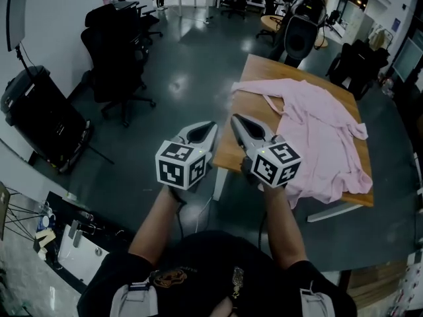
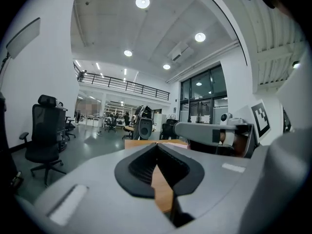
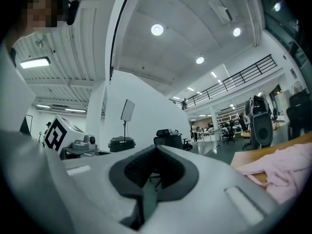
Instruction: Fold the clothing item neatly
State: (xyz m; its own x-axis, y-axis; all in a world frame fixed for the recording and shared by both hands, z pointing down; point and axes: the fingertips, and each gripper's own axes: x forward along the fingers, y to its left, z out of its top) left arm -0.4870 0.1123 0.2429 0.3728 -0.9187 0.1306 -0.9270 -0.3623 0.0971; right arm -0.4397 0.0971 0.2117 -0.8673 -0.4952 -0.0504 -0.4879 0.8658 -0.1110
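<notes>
A pink garment (image 1: 317, 134) lies spread and rumpled across a wooden table (image 1: 259, 68), one sleeve trailing toward the far left corner. Both grippers hover side by side in front of the table's near left edge, above the floor. My left gripper (image 1: 210, 127) is shut and holds nothing; its view looks level over the table edge (image 2: 146, 143). My right gripper (image 1: 235, 119) is also shut and empty, its tips near the table's left edge. In the right gripper view the pink garment (image 3: 282, 172) shows at the lower right, apart from the jaws.
Black office chairs (image 1: 115, 51) stand on the dark floor at left. A black wheeled case (image 1: 39, 114) sits at far left. More chairs and a large speaker-like unit (image 1: 301, 35) stand beyond the table. A small cart with clutter (image 1: 66, 236) is at lower left.
</notes>
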